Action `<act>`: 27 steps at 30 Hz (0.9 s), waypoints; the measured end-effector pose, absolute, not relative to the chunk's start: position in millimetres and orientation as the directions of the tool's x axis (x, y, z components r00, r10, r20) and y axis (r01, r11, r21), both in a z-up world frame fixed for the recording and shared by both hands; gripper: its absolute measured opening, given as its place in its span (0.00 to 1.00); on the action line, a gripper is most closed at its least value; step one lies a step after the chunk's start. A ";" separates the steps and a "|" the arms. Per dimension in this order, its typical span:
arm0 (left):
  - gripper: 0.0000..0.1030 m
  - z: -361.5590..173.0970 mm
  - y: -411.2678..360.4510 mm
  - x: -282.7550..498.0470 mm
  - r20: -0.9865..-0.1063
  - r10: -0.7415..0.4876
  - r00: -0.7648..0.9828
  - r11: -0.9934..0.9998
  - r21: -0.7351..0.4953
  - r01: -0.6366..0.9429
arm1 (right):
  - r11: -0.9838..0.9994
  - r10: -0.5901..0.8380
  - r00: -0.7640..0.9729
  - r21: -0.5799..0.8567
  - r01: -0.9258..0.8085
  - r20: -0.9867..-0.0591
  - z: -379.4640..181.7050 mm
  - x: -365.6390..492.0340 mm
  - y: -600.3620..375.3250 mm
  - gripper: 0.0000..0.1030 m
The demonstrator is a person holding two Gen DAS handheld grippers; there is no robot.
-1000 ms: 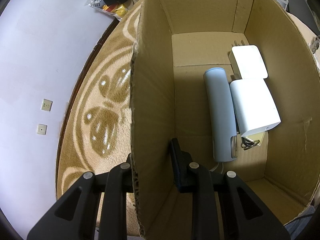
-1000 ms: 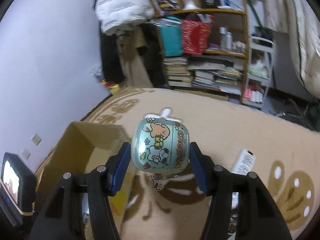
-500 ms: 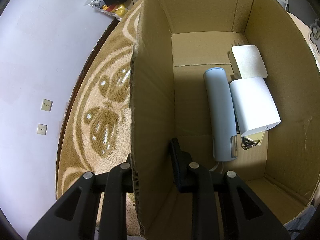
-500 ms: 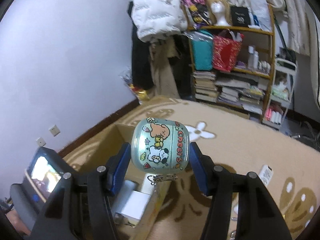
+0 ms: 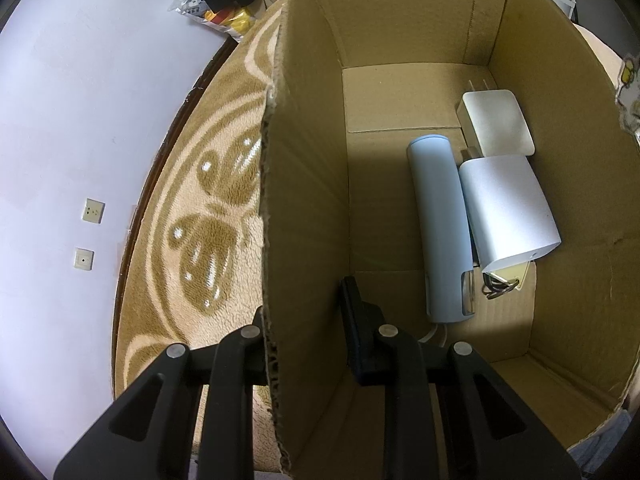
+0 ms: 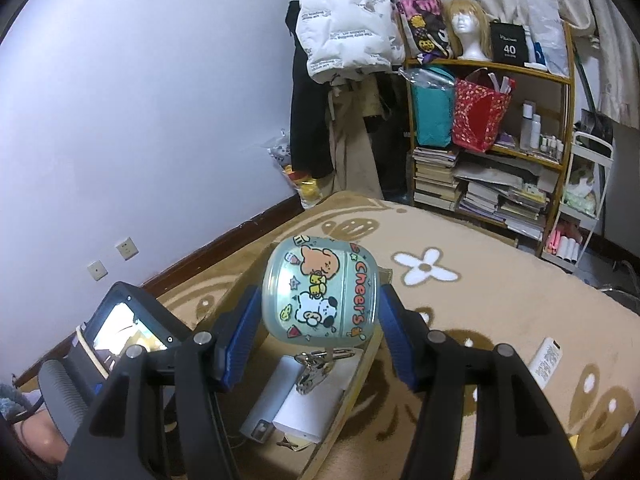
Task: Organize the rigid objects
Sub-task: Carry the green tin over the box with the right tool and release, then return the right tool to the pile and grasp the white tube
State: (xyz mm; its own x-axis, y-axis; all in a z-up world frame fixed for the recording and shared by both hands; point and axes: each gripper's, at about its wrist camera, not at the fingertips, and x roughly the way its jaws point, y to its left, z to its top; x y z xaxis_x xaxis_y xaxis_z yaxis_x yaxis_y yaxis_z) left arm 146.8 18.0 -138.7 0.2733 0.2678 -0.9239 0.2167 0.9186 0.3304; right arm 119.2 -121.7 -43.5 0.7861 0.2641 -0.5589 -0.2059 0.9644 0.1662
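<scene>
Left gripper (image 5: 308, 316) clamped on the near-left wall of the cardboard box (image 5: 304, 208), one finger outside over the rug (image 5: 192, 216), the other inside against the cardboard. Inside the box, on the floor panel: a pale blue cylindrical case (image 5: 442, 224) lying lengthwise toward 12 o'clock; touching its right side at 3 o'clock, a white power bank (image 5: 508, 208); beyond that at 1 o'clock, a white plug adapter (image 5: 498, 122) with prongs toward the far wall. A dark key ring (image 5: 500, 286) peeking out under the near end of the power bank, at 5 o'clock from the blue case. A thin white cable near the case's lower end, its run mostly hidden behind the finger.

Right gripper (image 6: 320, 308) clenched on the cartoon earbud case (image 6: 320, 292), blue pads (image 6: 240, 340) pressing both flanks, a metal clasp (image 6: 316, 372) dangling beneath at 6 o'clock. Held in the air above the open box; below it, the blue case and the power bank visible again. Possibly over the box's right edge rather than its middle, hard to judge through the fisheye. At 9 o'clock, the left gripper's rear with a lit screen (image 6: 124, 328). At 4 o'clock on the rug, a white remote (image 6: 546, 360). At 1 o'clock, a cluttered shelf (image 6: 496, 140) of books and bags.
</scene>
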 end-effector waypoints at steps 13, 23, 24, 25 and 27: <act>0.22 -138.7 18.1 146.7 -0.923 0.270 0.274 0.917 0.333 0.221 | 0.963 0.271 0.726 0.174 -0.207 -0.633 -69.4 128.0 -121.7 0.61; 0.23 -139.6 18.8 145.2 -0.921 0.277 0.272 0.914 0.340 0.221 | 0.970 0.243 0.721 0.155 -0.186 -0.649 -70.8 129.2 -127.3 0.66; 0.23 -139.4 18.8 145.4 -0.922 0.276 0.273 0.914 0.339 0.221 | 0.971 0.238 0.721 0.157 -0.179 -0.651 -70.9 129.5 -128.6 0.73; 0.23 -139.6 19.2 145.3 -0.922 0.276 0.272 0.914 0.339 0.221 | 0.973 0.232 0.722 0.159 -0.169 -0.652 -71.1 129.5 -130.8 0.77; 0.23 -139.7 19.4 145.9 -0.923 0.274 0.271 0.915 0.337 0.221 | 0.977 0.212 0.730 0.154 -0.146 -0.650 -69.8 129.0 -136.4 0.86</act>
State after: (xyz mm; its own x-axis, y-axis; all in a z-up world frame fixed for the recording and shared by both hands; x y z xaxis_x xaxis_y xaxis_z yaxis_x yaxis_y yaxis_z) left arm 145.9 19.4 -139.7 0.2712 0.2739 -0.9227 0.2210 0.9153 0.3367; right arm 129.0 -136.4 -69.8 0.7303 0.2118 -0.6495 -0.1462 0.9772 0.1542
